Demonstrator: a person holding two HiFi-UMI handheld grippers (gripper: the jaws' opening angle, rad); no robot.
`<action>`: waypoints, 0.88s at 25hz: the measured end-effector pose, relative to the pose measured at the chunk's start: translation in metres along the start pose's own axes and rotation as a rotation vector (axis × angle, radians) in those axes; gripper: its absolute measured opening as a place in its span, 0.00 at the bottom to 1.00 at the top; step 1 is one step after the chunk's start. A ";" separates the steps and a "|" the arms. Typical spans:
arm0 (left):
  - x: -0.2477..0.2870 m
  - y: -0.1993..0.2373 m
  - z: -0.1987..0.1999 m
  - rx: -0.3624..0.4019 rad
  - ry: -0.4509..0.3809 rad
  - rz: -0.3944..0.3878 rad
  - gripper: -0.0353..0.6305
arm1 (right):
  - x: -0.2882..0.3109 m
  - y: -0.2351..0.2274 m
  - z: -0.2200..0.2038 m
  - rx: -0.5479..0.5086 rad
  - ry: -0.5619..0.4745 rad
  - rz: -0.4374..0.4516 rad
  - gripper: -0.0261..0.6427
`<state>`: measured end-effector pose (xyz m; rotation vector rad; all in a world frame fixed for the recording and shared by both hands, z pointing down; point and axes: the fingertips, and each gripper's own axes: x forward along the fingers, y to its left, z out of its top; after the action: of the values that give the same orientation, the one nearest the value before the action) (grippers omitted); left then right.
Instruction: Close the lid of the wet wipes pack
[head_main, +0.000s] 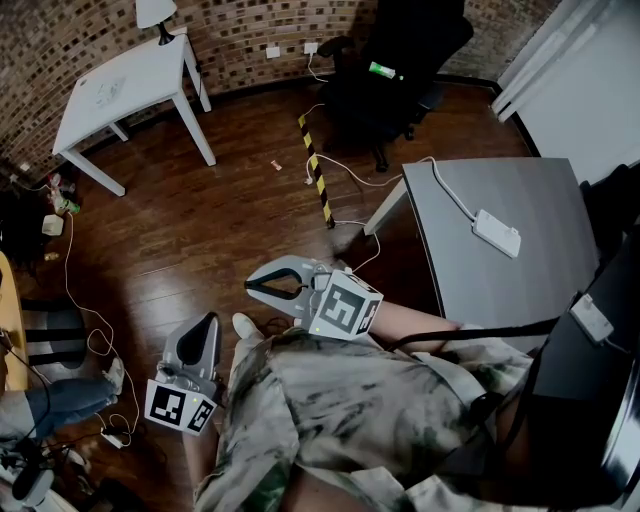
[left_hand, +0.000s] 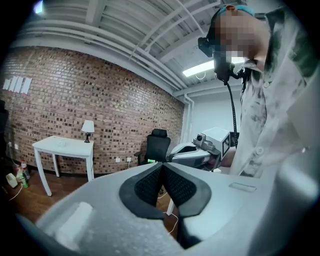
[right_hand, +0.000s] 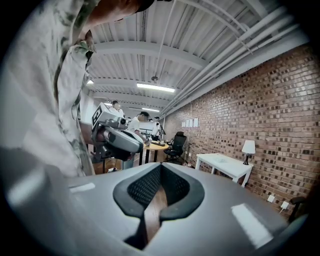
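- Both tools are up by the person's chest, well away from any work surface.
- The left gripper (head_main: 208, 322) has its jaws pressed together, nothing between the pads; its own view looks out past them at the brick wall and the white table (left_hand: 62, 145).
- The right gripper (head_main: 250, 286) is the same: jaws closed tip to tip, holding nothing, only floor showing through the slit behind them.
- The wet wipes pack is in no view. The grey table (head_main: 500, 290) at the person's right carries just a white block on a cable (head_main: 497, 232).
- So the task looks not yet begun; the pack has to be found first.
- Judging by its kind, expect a light, soft pack that slides and dents, with a stiffer flip lid.
- Best bet: steady the body with one gripper and press the lid's free edge down until it snaps.
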<state>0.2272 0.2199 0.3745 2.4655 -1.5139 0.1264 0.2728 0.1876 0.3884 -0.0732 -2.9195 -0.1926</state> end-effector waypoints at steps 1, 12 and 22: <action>0.000 0.000 0.000 0.000 0.000 -0.001 0.05 | 0.000 0.000 0.000 -0.005 -0.004 0.002 0.04; -0.002 -0.002 0.001 0.003 -0.001 -0.003 0.05 | -0.002 0.004 0.004 -0.021 -0.008 0.005 0.04; 0.002 -0.001 -0.001 0.002 0.002 -0.011 0.05 | -0.002 0.001 -0.004 -0.028 0.014 -0.001 0.04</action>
<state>0.2290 0.2193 0.3754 2.4740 -1.4996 0.1283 0.2761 0.1880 0.3919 -0.0743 -2.9034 -0.2330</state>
